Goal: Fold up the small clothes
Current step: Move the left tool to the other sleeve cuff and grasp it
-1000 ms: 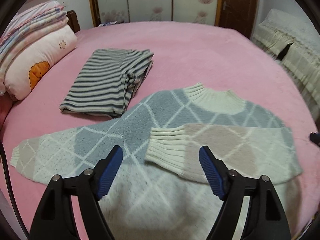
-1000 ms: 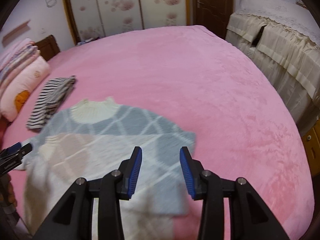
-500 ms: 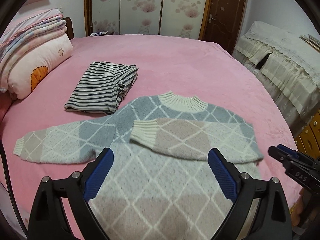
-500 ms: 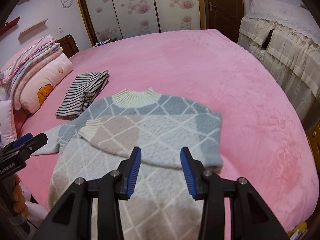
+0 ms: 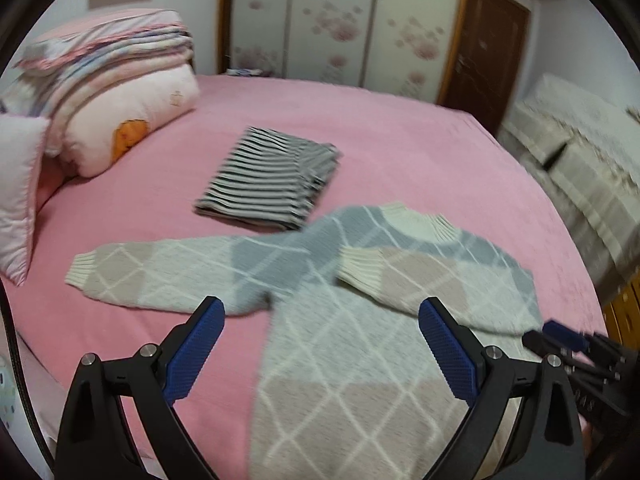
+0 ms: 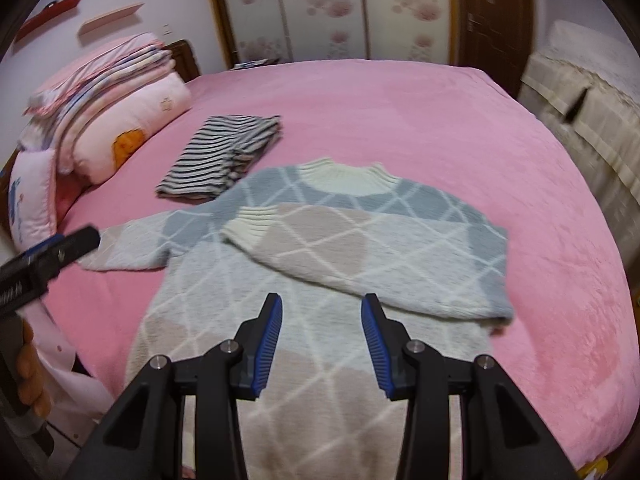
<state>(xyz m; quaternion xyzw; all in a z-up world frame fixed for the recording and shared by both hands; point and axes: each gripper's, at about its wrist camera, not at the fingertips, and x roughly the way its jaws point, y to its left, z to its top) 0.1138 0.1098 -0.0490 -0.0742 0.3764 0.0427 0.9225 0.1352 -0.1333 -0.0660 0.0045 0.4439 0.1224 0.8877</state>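
A grey, beige and white diamond-pattern sweater lies flat on the pink bed. One sleeve is folded across its chest; the other sleeve stretches out to the left. My left gripper hovers above the sweater's lower left side, its jaws opening, with nothing between them. Over the sweater's lower body my right gripper stands open and holds nothing. In each wrist view the other gripper shows at the edge.
A folded striped garment lies behind the sweater, near its shoulder. Pillows and stacked quilts fill the bed's left end. A cloth-covered sofa stands to the right, wardrobe doors behind. A hand holds the left gripper's handle.
Both grippers have drawn back and risen from the sweater, so more of it now shows. The left jaws have spread wider. The sweater has not moved.
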